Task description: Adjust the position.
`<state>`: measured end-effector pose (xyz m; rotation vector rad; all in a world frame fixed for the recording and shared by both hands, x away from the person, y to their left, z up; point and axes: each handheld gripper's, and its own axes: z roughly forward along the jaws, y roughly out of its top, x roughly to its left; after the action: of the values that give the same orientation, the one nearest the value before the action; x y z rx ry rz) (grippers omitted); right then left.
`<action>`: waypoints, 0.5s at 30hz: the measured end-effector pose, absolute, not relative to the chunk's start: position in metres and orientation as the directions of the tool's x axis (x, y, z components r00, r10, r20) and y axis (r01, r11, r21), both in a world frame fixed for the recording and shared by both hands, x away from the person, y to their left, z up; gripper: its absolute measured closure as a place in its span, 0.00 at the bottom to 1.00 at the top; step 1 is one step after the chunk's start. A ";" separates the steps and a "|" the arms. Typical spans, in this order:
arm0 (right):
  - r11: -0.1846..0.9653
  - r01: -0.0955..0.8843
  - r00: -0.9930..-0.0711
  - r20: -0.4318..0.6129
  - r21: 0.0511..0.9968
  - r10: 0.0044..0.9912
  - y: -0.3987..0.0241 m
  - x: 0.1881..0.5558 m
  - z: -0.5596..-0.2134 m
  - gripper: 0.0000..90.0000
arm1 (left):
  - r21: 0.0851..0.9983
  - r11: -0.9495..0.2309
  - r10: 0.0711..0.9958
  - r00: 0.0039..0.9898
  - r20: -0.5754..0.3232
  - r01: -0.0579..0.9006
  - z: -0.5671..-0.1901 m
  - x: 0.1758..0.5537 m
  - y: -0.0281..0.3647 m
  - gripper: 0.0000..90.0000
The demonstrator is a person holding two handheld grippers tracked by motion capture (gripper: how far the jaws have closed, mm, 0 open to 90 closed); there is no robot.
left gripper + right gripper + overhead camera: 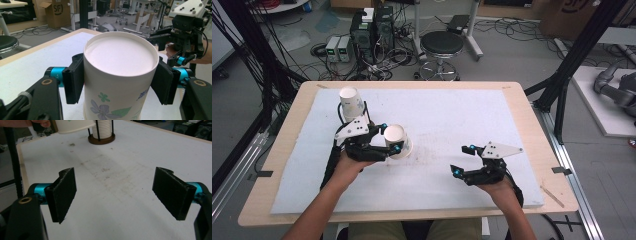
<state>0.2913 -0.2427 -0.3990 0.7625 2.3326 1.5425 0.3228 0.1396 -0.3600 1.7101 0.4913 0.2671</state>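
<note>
A white paper cup with a flower print [120, 82], upside down above the white mat [452, 120], is being gripped by the left gripper [388, 138]. It is probably light and easily crushed, so the sides are being pressed gently. The right gripper [463, 160] is being held open, empty.

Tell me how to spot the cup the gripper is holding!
Find the white mat on the wooden table. On its left side, the left gripper squeezes a paper cup held upside down. Unlike the cup stack behind it, it has purple flowers and is alone.

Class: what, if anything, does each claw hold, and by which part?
Left claw grips an upside-down paper cup by its sides, near the base. Right claw is open, holding nothing.
</note>
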 end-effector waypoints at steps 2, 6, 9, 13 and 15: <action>0.321 0.277 -0.851 0.075 0.906 0.521 -0.236 0.294 -0.396 0.22 | 0.975 -0.139 0.457 0.885 -0.090 0.171 -0.360 0.323 0.139 0.38; 0.332 0.260 -0.876 0.077 0.907 0.477 -0.226 0.301 -0.390 0.22 | 0.975 -0.143 0.443 0.892 -0.089 0.168 -0.360 0.322 0.135 0.38; 0.327 0.231 -0.893 0.066 0.916 0.445 -0.216 0.304 -0.386 0.22 | 0.975 -0.142 0.440 0.893 -0.092 0.171 -0.361 0.321 0.133 0.38; 0.335 0.218 -0.908 0.065 0.917 0.415 -0.203 0.308 -0.385 0.22 | 0.974 -0.149 0.424 0.901 -0.091 0.169 -0.361 0.321 0.128 0.38; 0.335 0.217 -0.912 0.069 0.917 0.403 -0.199 0.308 -0.386 0.22 | 0.974 -0.158 0.408 0.909 -0.087 0.164 -0.361 0.319 0.124 0.38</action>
<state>0.3079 -0.1989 -0.3865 0.5692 2.4227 1.6216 0.3194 0.1239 -0.3614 1.7349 0.4360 0.2256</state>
